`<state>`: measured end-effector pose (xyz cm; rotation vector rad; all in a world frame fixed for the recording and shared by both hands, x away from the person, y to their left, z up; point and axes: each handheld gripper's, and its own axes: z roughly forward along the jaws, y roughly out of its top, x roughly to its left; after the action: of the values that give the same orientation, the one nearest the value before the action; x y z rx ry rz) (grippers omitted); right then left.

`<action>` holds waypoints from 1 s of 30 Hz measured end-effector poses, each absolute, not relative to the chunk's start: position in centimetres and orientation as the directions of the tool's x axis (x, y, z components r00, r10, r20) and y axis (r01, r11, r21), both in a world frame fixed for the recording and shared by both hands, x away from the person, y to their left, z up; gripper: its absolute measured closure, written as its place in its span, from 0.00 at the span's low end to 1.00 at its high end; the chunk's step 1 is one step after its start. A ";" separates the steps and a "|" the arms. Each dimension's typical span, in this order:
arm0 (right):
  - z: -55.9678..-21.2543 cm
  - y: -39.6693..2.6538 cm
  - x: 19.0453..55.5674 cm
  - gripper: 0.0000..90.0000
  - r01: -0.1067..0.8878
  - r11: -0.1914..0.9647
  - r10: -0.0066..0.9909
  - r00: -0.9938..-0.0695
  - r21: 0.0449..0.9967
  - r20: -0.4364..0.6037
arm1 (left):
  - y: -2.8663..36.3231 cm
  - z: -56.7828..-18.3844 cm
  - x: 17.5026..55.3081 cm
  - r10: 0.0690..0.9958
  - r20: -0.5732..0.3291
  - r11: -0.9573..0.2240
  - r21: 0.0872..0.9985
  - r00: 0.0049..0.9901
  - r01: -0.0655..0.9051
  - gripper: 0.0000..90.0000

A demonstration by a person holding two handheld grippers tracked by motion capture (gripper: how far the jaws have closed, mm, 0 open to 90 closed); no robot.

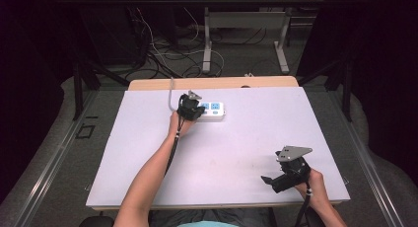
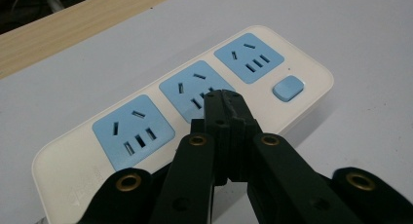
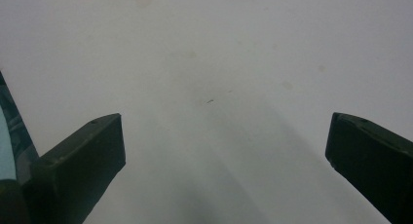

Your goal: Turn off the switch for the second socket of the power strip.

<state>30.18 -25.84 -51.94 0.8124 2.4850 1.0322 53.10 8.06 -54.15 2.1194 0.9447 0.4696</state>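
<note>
High view: the white plastic power strip with pale blue sockets (image 1: 213, 110) lies at the far middle of the white worktop (image 1: 246, 138), the left claw (image 1: 190, 108) upon it.

Left gripper view: that claw's jaws are pressed together, tips over the strip's middle socket (image 2: 195, 87).

Right gripper view: the right claw (image 3: 224, 146) gapes wide, holding nothing above bare worktop.

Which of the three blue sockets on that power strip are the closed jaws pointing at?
The middle socket: the left gripper has its shut tips over it, with one blue socket on either side.
</note>
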 end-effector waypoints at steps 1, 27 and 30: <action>-51.9 -25.8 30.2 0.01 0.378 0.575 0.616 -0.783 0.726 -0.081 | 8.1 -54.2 53.1 0.748 0.029 -0.446 0.762 0.663 0.470 1.00; -52.0 -25.8 30.2 0.01 0.383 0.572 0.621 -0.780 0.725 -0.078 | 7.6 -54.2 52.8 0.744 0.070 -0.475 0.756 0.664 0.451 1.00; -52.0 -25.8 30.2 0.01 0.384 0.573 0.621 -0.780 0.724 -0.077 | 7.5 -54.2 52.7 0.741 0.087 -0.488 0.751 0.666 0.445 1.00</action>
<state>30.21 -25.81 -51.99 0.8218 2.4854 1.0300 52.73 7.47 -54.15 2.1576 0.9113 0.5276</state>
